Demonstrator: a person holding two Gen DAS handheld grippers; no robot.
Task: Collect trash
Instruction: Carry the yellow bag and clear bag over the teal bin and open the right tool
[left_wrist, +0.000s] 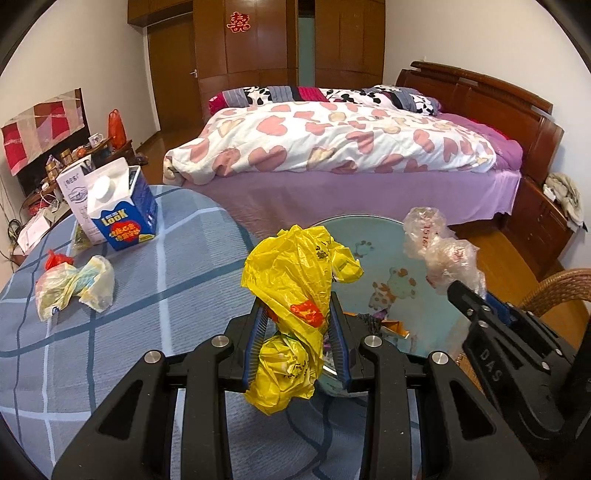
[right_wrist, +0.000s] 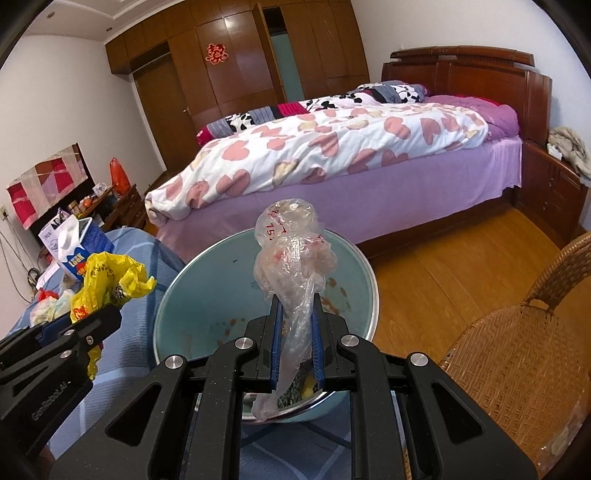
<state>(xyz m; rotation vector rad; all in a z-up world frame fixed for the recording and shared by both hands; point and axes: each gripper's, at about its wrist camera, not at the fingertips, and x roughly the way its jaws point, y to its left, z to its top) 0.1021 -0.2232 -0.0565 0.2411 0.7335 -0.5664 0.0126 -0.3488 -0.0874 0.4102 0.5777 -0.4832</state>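
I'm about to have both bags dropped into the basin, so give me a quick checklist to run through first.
1. Left gripper clamped on yellow bag: ok.
2. Right gripper clamped on clear bag: ok.
3. Basin under the clear bag: ok.
4. Yellow bag over the basin: cannot tell, seems near its edge.
5. Room left in the basin: ok, only scraps inside.
6. Table cleared: not ok, crumpled bag and milk carton remain.

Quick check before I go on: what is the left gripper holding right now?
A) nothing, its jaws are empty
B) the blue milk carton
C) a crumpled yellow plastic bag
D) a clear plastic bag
C: in the left wrist view the left gripper is shut on the yellow plastic bag, while the clear plastic bag is pinched in the right gripper.
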